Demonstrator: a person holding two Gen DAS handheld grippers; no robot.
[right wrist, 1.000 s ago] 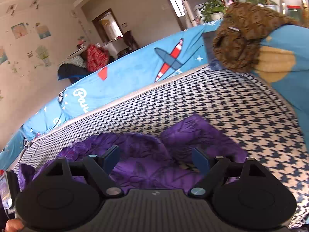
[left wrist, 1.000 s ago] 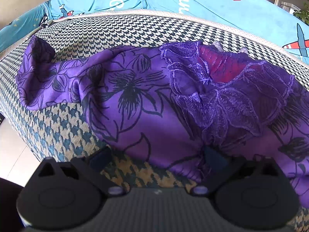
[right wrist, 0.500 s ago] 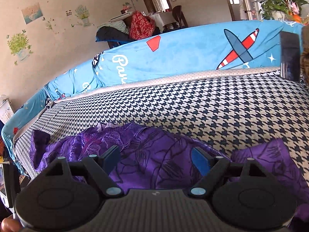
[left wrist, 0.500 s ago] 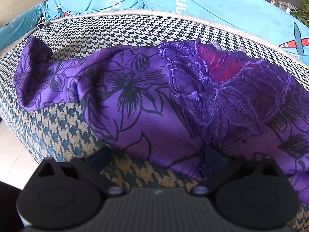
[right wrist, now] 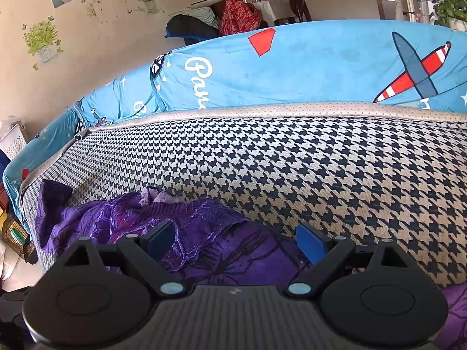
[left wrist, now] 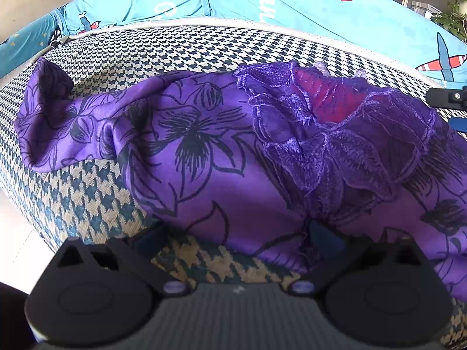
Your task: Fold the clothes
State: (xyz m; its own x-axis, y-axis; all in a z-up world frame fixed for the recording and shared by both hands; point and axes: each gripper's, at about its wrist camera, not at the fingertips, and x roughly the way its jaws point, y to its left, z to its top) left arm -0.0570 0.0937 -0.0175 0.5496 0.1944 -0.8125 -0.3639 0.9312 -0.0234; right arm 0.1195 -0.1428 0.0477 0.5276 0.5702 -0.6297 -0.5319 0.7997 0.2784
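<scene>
A purple garment (left wrist: 204,151) lies crumpled across the near edge of the houndstooth sofa seat (left wrist: 175,46). At its left end a bunched corner stands up in a dark fold. Moving right, the cloth is smooth and satiny, printed with black outline flowers. Further right comes a ruffled panel of purple lace (left wrist: 335,145), embroidered with leaf shapes, with a patch of red (left wrist: 332,102) showing at its top.

The left gripper (left wrist: 236,237) hovers at the garment's near hem, its jaws wide apart; the left pad is over bare seat, the right one half hidden in the fabric's edge, and nothing is pinched. The right gripper (right wrist: 236,240) sits over the garment's right portion; its jaws are opening, spread wide with purple cloth lying between the blue pads but not pressed.

The seat is a coarse woven check. Behind it runs a blue backrest cover (right wrist: 292,67) with aeroplane prints (right wrist: 417,70). Beyond is a beige wall with plant stickers (right wrist: 41,40).
</scene>
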